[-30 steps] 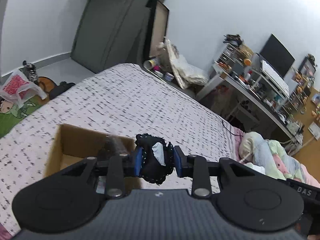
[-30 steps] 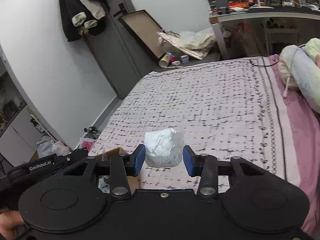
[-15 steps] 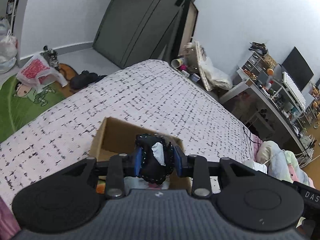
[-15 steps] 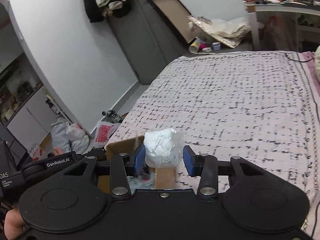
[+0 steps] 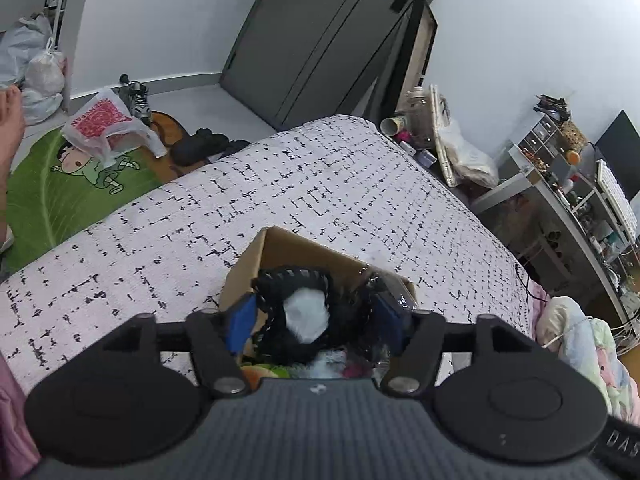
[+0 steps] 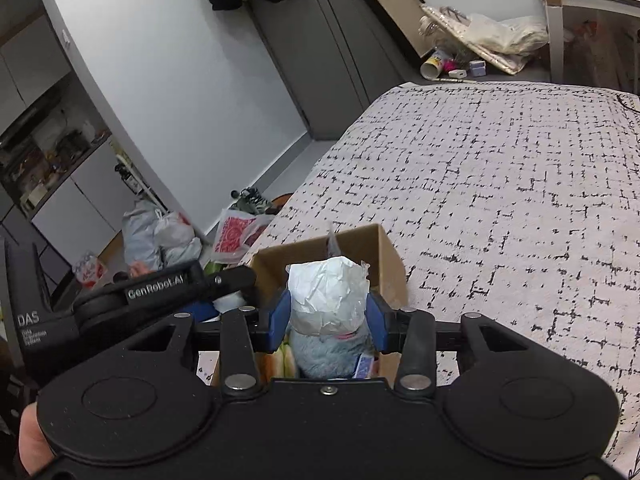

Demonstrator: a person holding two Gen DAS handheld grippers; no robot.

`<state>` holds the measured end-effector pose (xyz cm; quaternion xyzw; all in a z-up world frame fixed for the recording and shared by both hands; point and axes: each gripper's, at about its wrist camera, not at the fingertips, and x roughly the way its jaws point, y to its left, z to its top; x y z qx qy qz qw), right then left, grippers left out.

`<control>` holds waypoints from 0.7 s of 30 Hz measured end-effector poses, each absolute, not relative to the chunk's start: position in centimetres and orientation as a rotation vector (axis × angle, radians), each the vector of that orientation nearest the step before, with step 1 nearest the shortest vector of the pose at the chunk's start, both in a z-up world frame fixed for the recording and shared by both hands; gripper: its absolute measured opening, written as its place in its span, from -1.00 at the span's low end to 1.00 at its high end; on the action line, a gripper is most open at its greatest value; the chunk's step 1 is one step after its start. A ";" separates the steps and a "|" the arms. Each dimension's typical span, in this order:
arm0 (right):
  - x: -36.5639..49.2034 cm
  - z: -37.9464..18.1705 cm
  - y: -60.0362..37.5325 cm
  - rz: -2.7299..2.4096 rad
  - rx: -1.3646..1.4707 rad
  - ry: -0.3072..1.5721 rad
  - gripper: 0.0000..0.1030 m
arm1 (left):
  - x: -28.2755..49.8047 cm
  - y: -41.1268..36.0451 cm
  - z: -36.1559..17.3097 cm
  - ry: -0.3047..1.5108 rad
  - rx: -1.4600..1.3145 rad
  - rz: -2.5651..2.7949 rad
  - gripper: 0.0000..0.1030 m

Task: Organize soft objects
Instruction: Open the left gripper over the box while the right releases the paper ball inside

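An open cardboard box stands on the bed, also in the right wrist view, with soft toys inside. My left gripper is open above the box; a black-and-white soft object lies loose between its spread blue pads, over the box contents. My right gripper is shut on a white crumpled soft bundle and holds it over the box, above a grey-blue plush. The left gripper's body shows at the right view's left.
The bed with a black-flecked white cover spreads beyond the box. On the floor lie a green cartoon rug, plastic bags and shoes. A cluttered desk stands right; bedding is piled near it.
Both grippers moved over the cardboard box. My left gripper opened and let go of the black-and-white object, which now sits lower in the box. The right still grips the white bundle.
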<state>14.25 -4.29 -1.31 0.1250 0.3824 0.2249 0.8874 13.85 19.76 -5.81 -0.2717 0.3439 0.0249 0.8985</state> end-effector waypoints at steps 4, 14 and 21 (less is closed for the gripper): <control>14.0 -1.4 -4.0 0.476 0.259 0.806 -0.20 | 13.7 19.7 -5.7 0.699 -0.569 0.018 0.28; 13.4 -2.1 -3.5 0.519 0.294 0.864 0.19 | 13.8 19.6 -5.4 0.719 -0.569 0.034 0.47; 13.2 -1.5 -5.5 0.467 0.322 0.863 0.32 | 13.4 18.7 -4.3 0.728 -0.534 0.030 0.69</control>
